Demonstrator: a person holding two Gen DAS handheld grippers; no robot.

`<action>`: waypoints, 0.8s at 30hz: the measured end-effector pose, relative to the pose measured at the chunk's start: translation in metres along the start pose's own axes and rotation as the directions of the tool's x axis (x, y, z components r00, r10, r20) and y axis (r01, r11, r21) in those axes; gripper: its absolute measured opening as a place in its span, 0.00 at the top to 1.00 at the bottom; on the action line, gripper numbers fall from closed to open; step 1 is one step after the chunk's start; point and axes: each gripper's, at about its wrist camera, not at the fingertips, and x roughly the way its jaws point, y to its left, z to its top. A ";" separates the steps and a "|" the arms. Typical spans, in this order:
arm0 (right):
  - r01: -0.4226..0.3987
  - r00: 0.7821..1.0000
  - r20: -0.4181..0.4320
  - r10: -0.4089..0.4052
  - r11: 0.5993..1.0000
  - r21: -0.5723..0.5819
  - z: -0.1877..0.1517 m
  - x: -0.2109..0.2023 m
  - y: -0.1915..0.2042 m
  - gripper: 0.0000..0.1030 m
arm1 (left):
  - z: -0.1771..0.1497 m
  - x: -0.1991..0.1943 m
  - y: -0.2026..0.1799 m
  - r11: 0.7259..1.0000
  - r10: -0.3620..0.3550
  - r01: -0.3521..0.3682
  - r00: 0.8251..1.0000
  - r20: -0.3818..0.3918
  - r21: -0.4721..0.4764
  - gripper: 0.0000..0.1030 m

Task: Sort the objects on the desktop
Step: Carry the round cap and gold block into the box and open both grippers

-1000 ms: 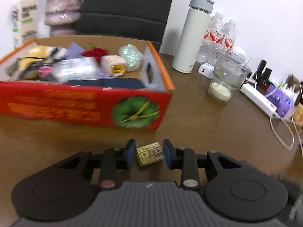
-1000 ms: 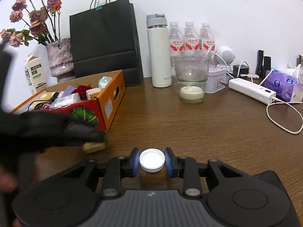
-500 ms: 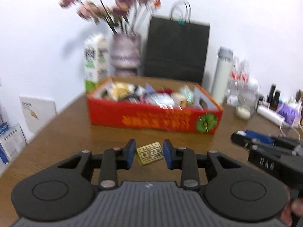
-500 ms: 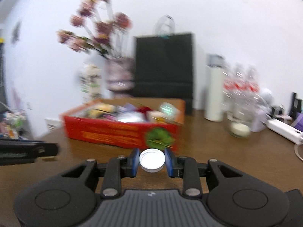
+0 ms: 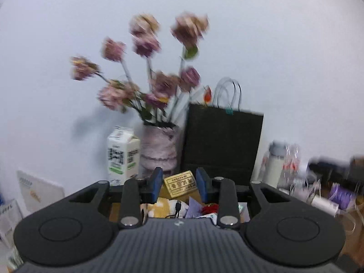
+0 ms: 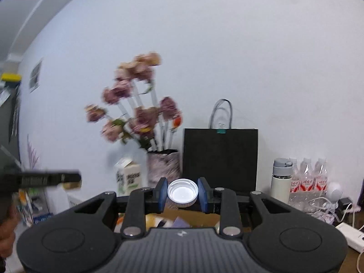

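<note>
My left gripper (image 5: pixel 179 185) is shut on a small yellow-gold packet (image 5: pixel 180 183) with dark print, held high and nearly level. Under its fingers I glimpse the cardboard box's contents (image 5: pixel 179 207): a yellow pouch, a black cable, purple paper, something red. My right gripper (image 6: pixel 182 194) is shut on a white bottle cap (image 6: pixel 182 193), its hollow side facing me, also held high over the box contents (image 6: pixel 163 221). In the right wrist view the left gripper (image 6: pixel 68 178) shows blurred at the far left, with a hand (image 6: pixel 6 238) below it.
Against the white wall stand a vase of pink flowers (image 5: pixel 159 150), a milk carton (image 5: pixel 122 154), a black paper bag (image 6: pixel 220 157), a white thermos (image 6: pixel 281 179) and water bottles (image 6: pixel 309 179). A white power strip (image 6: pixel 348 234) and cables lie at the right.
Both grippers rose and tilted up from the tabletop, so the views went from the table and red box to the wall and flowers. The packet and the cap stayed gripped.
</note>
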 end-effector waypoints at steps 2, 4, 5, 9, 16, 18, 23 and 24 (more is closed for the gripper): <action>0.007 0.996 -0.088 -0.003 0.999 0.038 0.010 0.034 -0.011 0.73 | 0.006 0.040 0.005 0.999 0.013 -0.011 0.997 -0.073 0.030 0.68; 0.016 0.978 -0.210 -0.002 0.998 0.066 0.009 0.076 -0.025 0.73 | 0.005 0.084 0.010 0.999 0.032 -0.025 0.985 -0.169 0.041 0.68; 0.027 0.964 -0.266 -0.003 0.996 0.084 0.005 0.096 -0.034 0.73 | 0.002 0.106 0.013 0.999 0.031 -0.022 0.974 -0.223 0.046 0.68; 0.080 0.870 -0.491 -0.037 0.994 0.068 -0.035 0.176 -0.055 0.73 | -0.025 0.182 0.028 0.998 0.067 -0.055 0.910 -0.408 0.039 0.68; 0.123 0.725 -0.687 -0.046 0.990 0.064 -0.101 0.249 -0.062 0.73 | -0.063 0.235 0.031 0.990 0.119 -0.059 0.844 -0.522 0.130 0.66; 0.131 0.700 -0.712 -0.058 0.990 0.048 -0.112 0.256 -0.060 0.68 | -0.067 0.234 0.031 0.985 0.138 -0.067 0.851 -0.507 0.156 0.62; 0.165 0.734 -0.672 -0.098 0.986 0.036 -0.106 0.250 -0.058 0.39 | -0.051 0.230 0.041 0.991 0.125 -0.080 0.863 -0.490 0.111 0.46; 0.160 0.742 -0.664 -0.090 0.986 0.045 -0.099 0.246 -0.059 0.39 | -0.045 0.228 0.042 0.990 0.132 -0.090 0.866 -0.482 0.108 0.44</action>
